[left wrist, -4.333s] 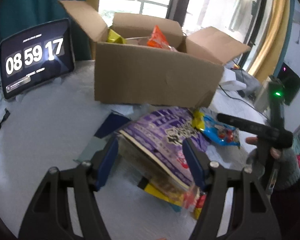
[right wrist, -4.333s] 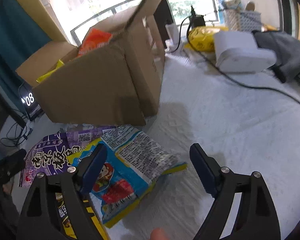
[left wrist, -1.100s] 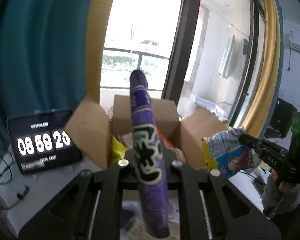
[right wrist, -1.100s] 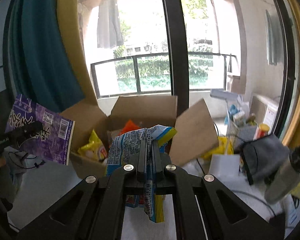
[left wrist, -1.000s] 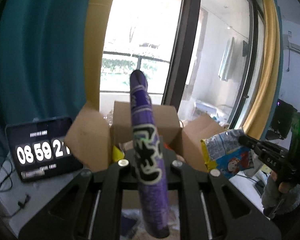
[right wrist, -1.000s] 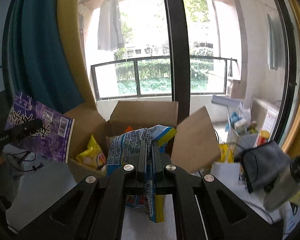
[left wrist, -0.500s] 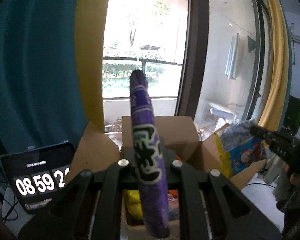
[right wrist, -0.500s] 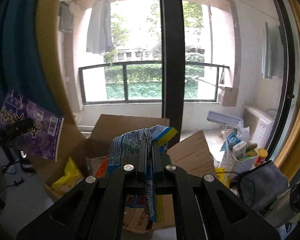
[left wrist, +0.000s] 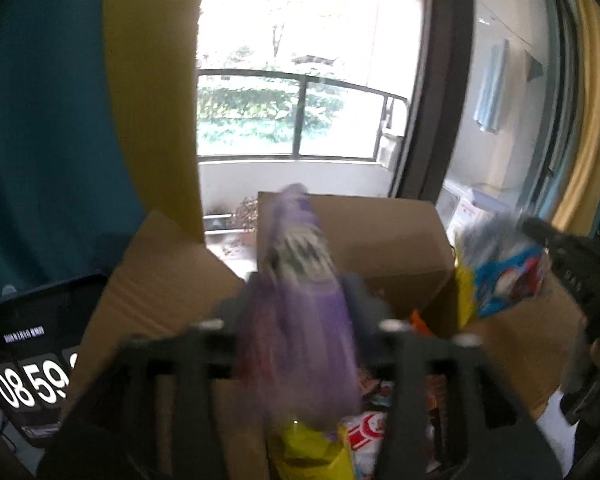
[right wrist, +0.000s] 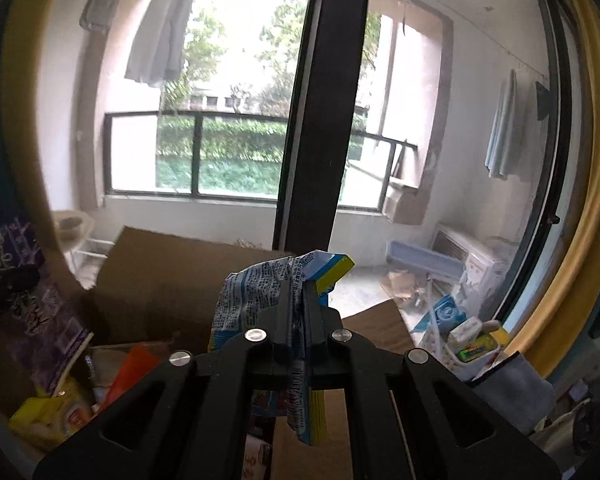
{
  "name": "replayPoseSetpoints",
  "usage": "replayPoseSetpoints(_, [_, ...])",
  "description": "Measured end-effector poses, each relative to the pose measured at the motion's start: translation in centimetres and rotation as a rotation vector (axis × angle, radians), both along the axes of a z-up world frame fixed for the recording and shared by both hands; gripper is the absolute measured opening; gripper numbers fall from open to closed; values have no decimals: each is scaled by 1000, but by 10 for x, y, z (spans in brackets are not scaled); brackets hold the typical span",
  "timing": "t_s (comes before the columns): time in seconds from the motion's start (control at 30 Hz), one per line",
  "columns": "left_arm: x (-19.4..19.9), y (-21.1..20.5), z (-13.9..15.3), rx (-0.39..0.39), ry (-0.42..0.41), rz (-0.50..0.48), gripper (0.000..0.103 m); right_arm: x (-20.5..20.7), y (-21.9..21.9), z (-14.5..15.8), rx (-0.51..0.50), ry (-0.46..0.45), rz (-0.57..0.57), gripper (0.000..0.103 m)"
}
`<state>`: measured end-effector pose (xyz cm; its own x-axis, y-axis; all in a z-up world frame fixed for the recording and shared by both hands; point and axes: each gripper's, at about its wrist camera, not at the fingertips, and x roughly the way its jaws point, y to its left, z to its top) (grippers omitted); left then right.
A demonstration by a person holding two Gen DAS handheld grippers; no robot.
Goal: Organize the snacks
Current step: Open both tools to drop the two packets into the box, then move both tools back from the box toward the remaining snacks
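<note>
The left gripper (left wrist: 300, 312) fingers have just been opening, the purple bag (left wrist: 304, 320) loose between them above the box (left wrist: 380, 232). The right gripper (right wrist: 298, 320) fingers pinch the blue bag (right wrist: 256, 292).

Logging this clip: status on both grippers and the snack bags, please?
Left gripper just opening, purple snack bag between its jaws above the cardboard box. Right gripper shut on blue snack bag. Nothing blocking the box.

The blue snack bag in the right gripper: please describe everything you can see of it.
The blue snack bag is crinkled plastic film, blue with a yellow edge and small white print. The right gripper is shut on its middle, so it stands edge-on, bunched above the jaws and hanging below. It is held over the open cardboard box.
</note>
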<state>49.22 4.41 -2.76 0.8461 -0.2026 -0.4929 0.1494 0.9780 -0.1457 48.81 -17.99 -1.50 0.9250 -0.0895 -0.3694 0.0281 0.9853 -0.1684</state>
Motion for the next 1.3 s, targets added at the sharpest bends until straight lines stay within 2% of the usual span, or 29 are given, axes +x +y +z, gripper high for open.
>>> replayPoseSetpoints(0.03, [0, 3, 0, -14, -3, 7, 66, 6, 3, -4, -5, 10, -5, 5])
replayPoseSetpoints(0.07, [0, 6, 2, -22, -5, 15, 67, 9, 5, -7, -5, 22, 0, 10])
replayPoseSetpoints(0.17, [-3, 10, 6, -23, -11, 27, 68, 10, 10, -11, 0, 28, 21, 37])
replayPoseSetpoints(0.47, [-42, 11, 24, -36, -56, 30, 68, -13, 10, -8, 33, 53, 64, 37])
replayPoseSetpoints(0.9, [-121, 10, 42, -49, -105, 11, 69, -85, 16, 6, 73, 72, 152, 37])
replayPoseSetpoints(1.3, [-183, 13, 27, -34, -112, -13, 69, -141, 25, 10, 102, 84, 210, 41])
